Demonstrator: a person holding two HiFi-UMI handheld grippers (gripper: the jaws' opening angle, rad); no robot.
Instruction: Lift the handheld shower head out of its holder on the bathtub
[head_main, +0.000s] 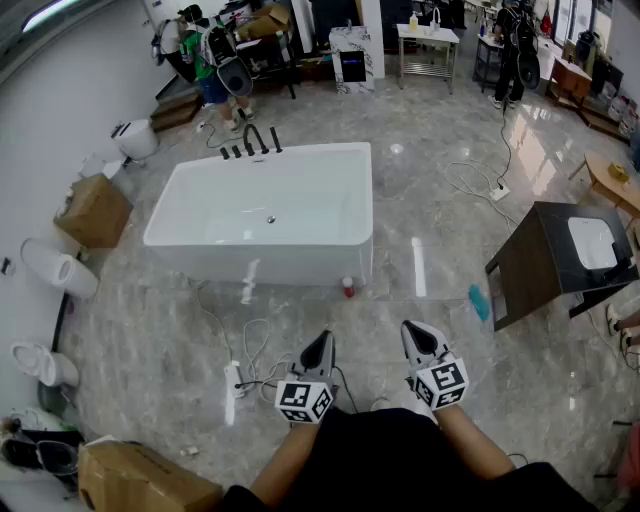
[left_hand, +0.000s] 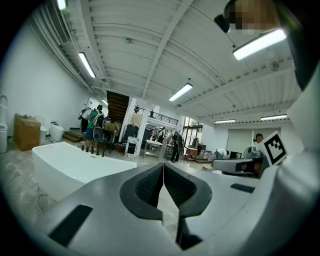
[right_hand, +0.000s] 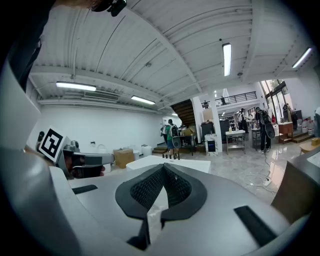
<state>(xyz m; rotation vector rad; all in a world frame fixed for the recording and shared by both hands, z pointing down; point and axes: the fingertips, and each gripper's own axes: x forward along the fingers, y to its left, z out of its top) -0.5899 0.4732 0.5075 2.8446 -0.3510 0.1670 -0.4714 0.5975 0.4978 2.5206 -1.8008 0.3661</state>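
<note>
Two grippers are held out low in front of the person, and both are empty. The left gripper (head_main: 320, 345) has its jaws pressed together with nothing between the pads, and the right gripper (head_main: 418, 335) is closed the same way. Both aim roughly level across the room.

Just beyond them, white cables (head_main: 262, 345) trail over the marble floor (head_main: 150, 320) toward the white bathtub (head_main: 260, 252). The tub lies broadside on, its long axis running left to right.

A row of black fittings (head_main: 250, 145) stands on the tub's far rim, toward the left end. As far as I can judge, the handheld shower head (head_main: 275, 140) is the slim stick at the right of that row, though it is too small from here to be sure. If so, its long axis is upright and it points up, so a straight pull upward should free it.

It lies ahead and to the left of both grippers, well apart from them, with the whole tub between. The left gripper is slightly the nearer. I'd expect the person to walk round the tub's left end before reaching.
</note>
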